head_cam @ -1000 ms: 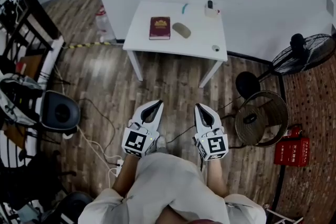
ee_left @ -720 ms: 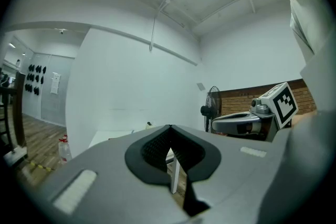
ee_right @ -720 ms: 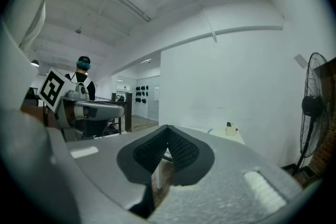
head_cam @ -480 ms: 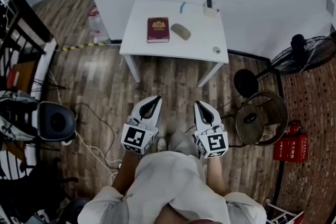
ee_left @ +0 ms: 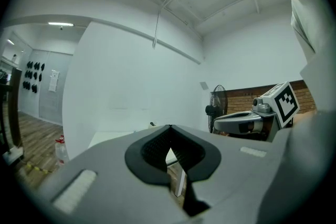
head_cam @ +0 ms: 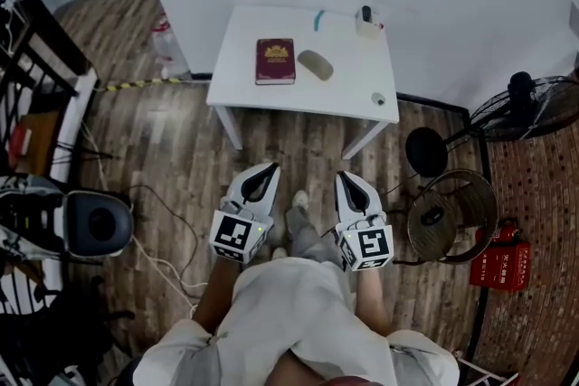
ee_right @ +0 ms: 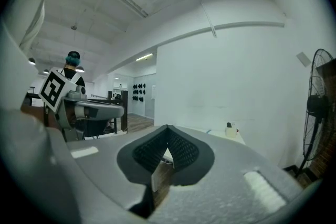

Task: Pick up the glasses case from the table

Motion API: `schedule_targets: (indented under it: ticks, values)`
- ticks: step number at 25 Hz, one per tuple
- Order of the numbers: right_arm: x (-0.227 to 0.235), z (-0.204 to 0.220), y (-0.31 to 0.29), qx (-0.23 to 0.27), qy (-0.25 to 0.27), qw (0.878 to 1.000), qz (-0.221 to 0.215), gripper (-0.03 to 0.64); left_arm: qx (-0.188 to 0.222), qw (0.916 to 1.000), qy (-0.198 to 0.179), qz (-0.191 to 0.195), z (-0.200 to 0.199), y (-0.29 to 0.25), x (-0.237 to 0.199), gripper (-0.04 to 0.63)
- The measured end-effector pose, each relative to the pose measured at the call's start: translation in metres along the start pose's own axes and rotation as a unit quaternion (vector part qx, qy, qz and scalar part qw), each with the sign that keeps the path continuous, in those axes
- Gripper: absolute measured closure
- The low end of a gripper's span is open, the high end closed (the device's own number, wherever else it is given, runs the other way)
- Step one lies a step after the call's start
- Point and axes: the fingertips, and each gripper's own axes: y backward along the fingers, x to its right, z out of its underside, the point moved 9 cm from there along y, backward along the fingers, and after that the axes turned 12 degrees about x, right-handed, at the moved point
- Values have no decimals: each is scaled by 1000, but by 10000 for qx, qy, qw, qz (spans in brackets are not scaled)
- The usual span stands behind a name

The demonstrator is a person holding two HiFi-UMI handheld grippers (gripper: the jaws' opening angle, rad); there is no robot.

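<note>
Seen from above, a person stands on a wood-plank floor facing a small white rectangular table (head_cam: 353, 86), which is well apart from them. The grey-olive oval glasses case (head_cam: 316, 65) lies near the middle of the table, just to the right of a dark red hardback book (head_cam: 275, 61), apart from it. A small white cup (head_cam: 366, 24) sits at the far right edge.

The left hand-held gripper (head_cam: 269, 167) and the right hand-held gripper (head_cam: 344, 181) are held level at waist height, side by side. Each has its jaw tips pressed together with nothing between them.

Likely risks:
- The jaws must part before reaching the case, or the closed tips would push it away.
- The case looks smooth and rounded, so a grip off its centre could squeeze it out sideways.
- The book lies close enough that a wide approach from the left could knock it.
- White cables (head_cam: 167, 262) trail on the floor at the person's left and could catch a foot.
</note>
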Motion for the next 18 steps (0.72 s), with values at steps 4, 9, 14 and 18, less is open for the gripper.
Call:
schedule_targets:
  ticks: [4, 9, 14, 18]
  values:
    - [21, 2, -28, 37, -25, 10000, -60, 612, 11, 10000, 1, -87, 3, -26, -14, 577]
    - [49, 3, -66, 34, -84, 9998, -185, 612, -42, 9998, -23, -182, 7, -63, -32, 577]
    - [82, 2, -101, 95, -107, 9997, -212, 612, -81, 9997, -91, -206, 8, -105, -48, 577]
    - [106, 5, -123, 83, -168, 9995, -246, 612, -113, 9996, -107, -256, 11, -135, -58, 577]
